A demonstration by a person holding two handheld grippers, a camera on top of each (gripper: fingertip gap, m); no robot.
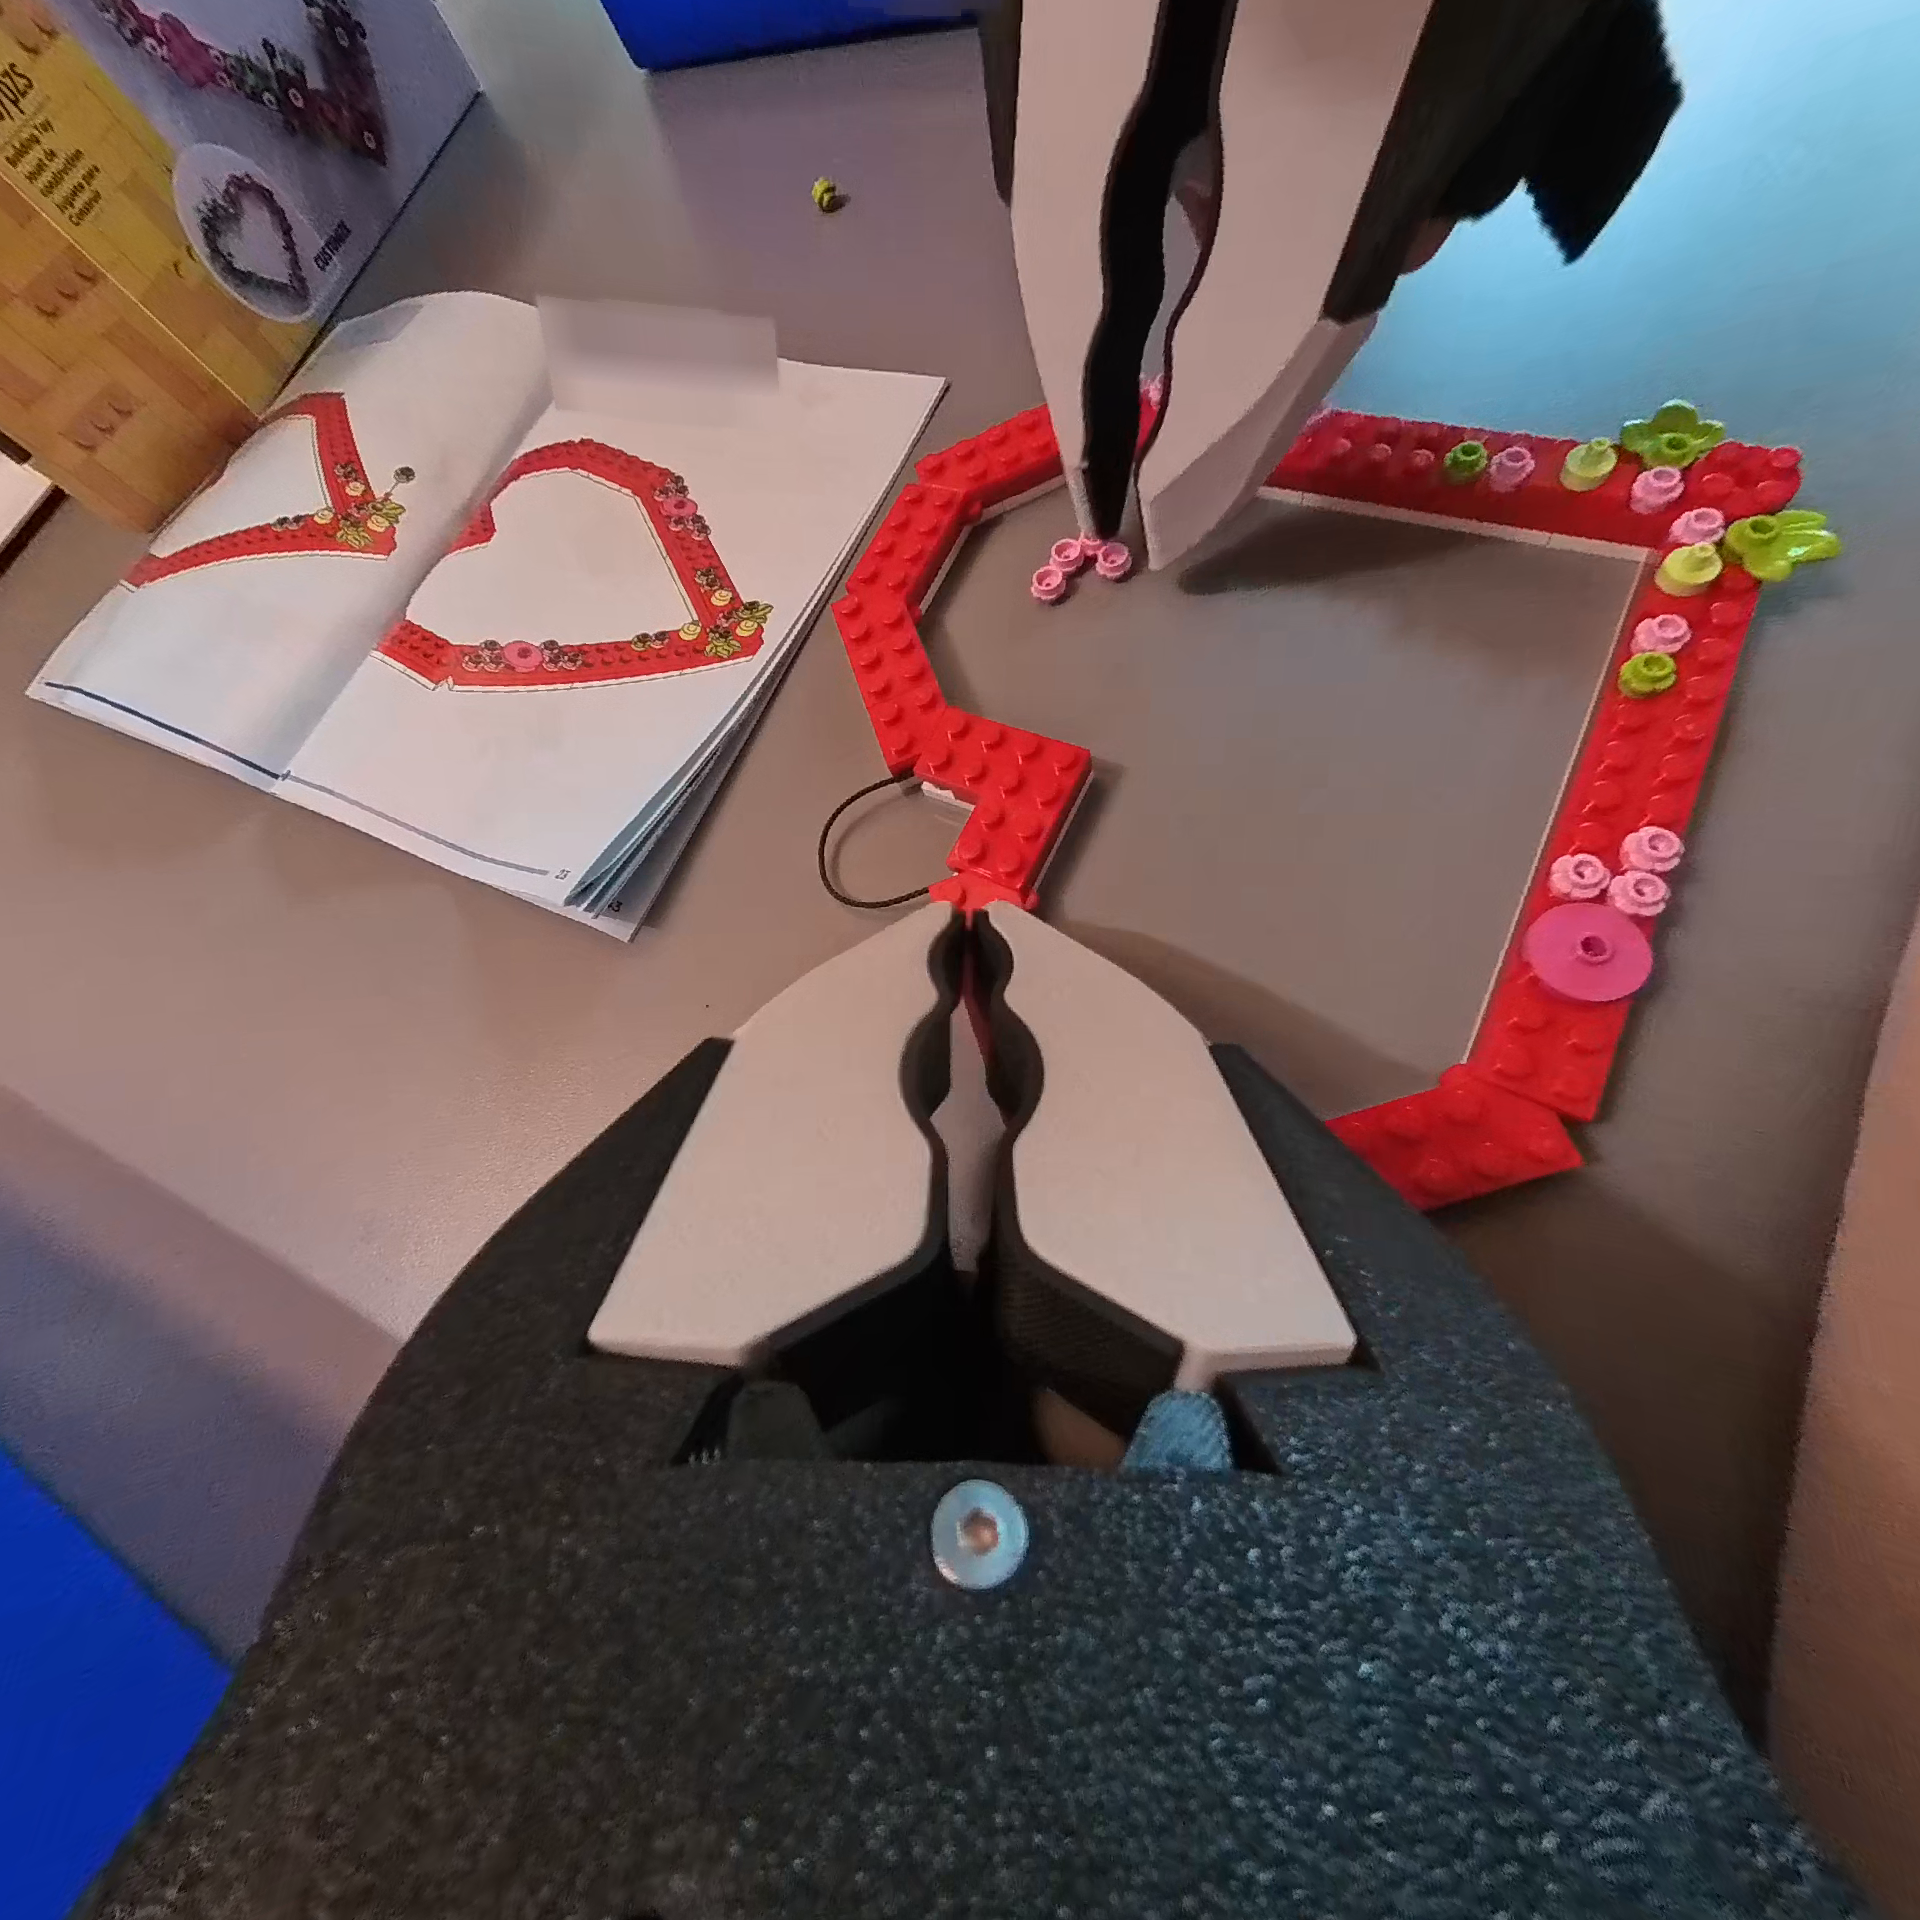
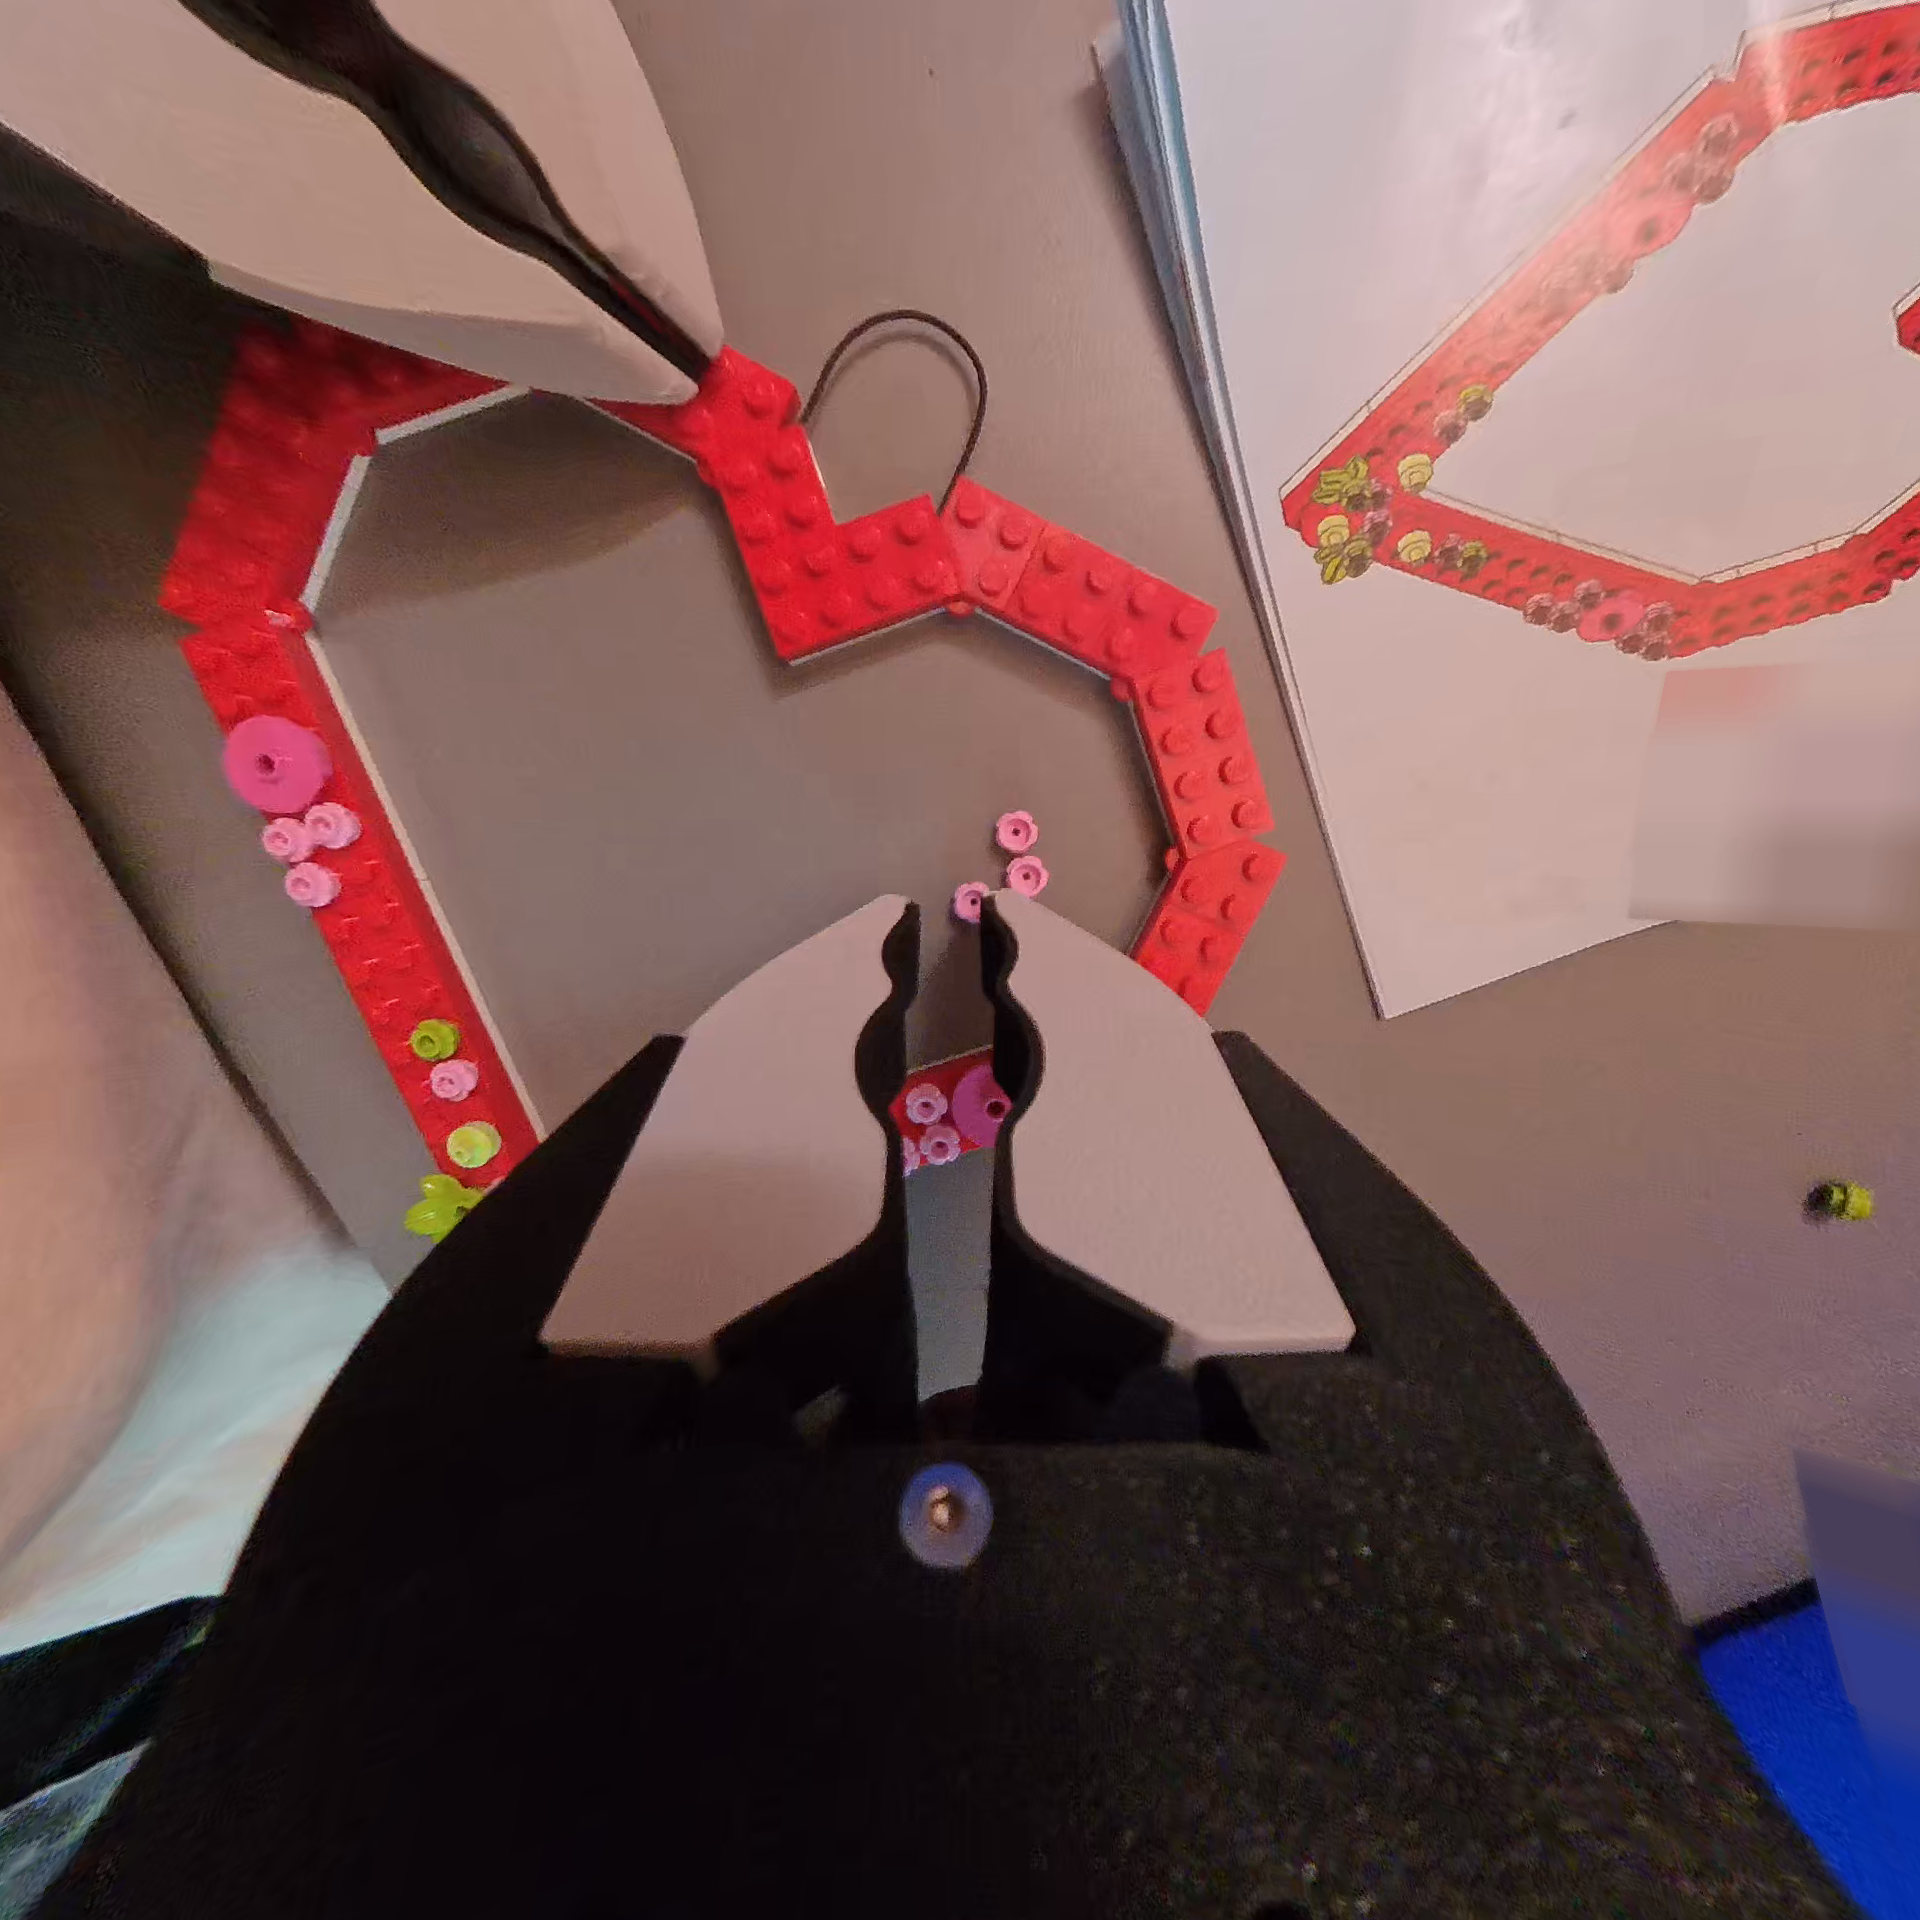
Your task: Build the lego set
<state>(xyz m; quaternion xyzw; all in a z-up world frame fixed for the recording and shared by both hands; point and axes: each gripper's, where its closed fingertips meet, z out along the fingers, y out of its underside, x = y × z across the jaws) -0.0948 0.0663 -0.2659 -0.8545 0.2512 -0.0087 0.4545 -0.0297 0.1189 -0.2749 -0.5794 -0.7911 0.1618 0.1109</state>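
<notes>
Pink loose flowers (image 2: pixel 1016 864) inside red heart frame (image 2: pixel 831 551): easily scattered by parted right tool (image 2: pixel 948 906). Left tool (image 1: pixel 969 912) pinching frame's edge; could slip.

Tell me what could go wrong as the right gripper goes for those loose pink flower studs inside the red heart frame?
1. The small pink flower studs lie bunched together; the slightly open right gripper could nudge one aside or catch two.
2. The left gripper pinches only the red brick heart frame at its notch edge; a bump might shift or flex the jointed frame.
3. The lone lime-green piece could be forgotten.
</notes>
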